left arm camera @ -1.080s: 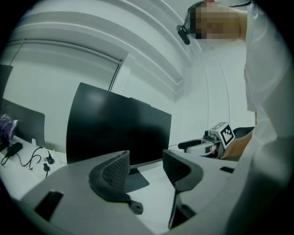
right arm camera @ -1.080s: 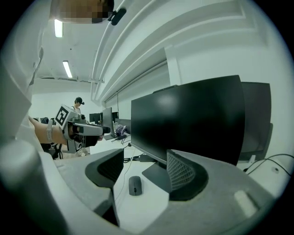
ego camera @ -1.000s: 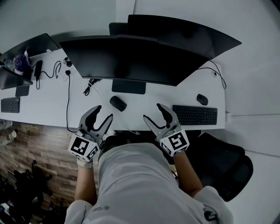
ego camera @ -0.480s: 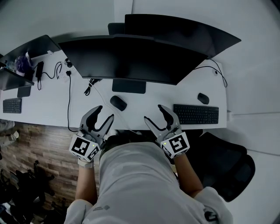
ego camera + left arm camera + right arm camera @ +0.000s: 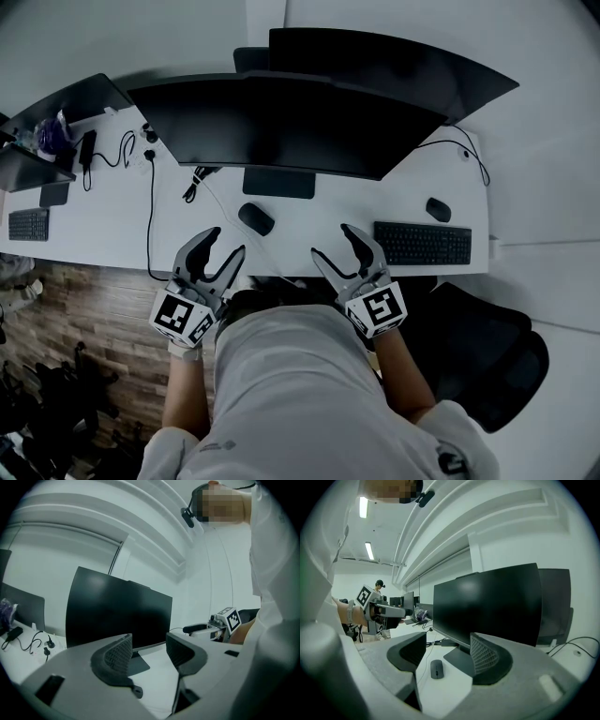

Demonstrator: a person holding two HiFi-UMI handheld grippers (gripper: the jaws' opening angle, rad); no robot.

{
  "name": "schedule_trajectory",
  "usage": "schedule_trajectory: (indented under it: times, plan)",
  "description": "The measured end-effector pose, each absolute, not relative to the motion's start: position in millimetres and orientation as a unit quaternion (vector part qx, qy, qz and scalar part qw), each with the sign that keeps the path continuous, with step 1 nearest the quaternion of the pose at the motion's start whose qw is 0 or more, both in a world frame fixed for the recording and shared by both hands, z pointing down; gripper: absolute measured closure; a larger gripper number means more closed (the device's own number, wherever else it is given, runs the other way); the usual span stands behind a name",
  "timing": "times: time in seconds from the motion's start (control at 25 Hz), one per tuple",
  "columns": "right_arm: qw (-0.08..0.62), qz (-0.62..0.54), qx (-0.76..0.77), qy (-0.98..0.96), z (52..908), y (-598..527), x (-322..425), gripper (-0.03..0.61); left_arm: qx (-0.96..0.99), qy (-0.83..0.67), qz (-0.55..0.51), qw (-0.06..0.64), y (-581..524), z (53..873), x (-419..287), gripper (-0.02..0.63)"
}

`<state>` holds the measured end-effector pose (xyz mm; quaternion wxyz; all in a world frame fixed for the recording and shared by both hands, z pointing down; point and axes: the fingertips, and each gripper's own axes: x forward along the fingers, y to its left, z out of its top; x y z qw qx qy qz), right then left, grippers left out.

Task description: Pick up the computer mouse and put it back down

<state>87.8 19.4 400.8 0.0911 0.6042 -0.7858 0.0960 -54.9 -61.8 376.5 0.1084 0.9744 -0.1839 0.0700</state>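
We find the computer mouse (image 5: 255, 218) lying flat on the white desk (image 5: 112, 225), about midway along its length. It sits between the near edge and the stand base (image 5: 277, 182) of the curved monitor (image 5: 281, 127), just off that base's near left corner. Its long axis runs diagonally, from far-left to near-right. In the right gripper view the computer mouse (image 5: 436, 668) lies lengthwise away from the camera, and a small mark on its top sits nearer the end facing that camera. We cannot confirm which end is the front.

The left hand-held gripper (image 5: 223, 241) is at the near edge, jaws apart with nothing between them, near-left of the computer mouse and clear of it. The right hand-held gripper (image 5: 332, 240) is also at the near edge, jaws apart and empty, to the near-right of the computer mouse and apart from it. A keyboard (image 5: 422, 243) lies toward the right end of the desk, with a second mouse (image 5: 438, 209) beyond it.
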Motion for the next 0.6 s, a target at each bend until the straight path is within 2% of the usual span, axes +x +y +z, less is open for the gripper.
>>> schedule_trajectory:
  times: [0.6]
  plan:
    - [0.089,0.101,0.594,-0.793,404.4,19.8,84.4,0.290,0.972,-0.195,0.076,0.110,-53.6,380.1,-62.4,0.410]
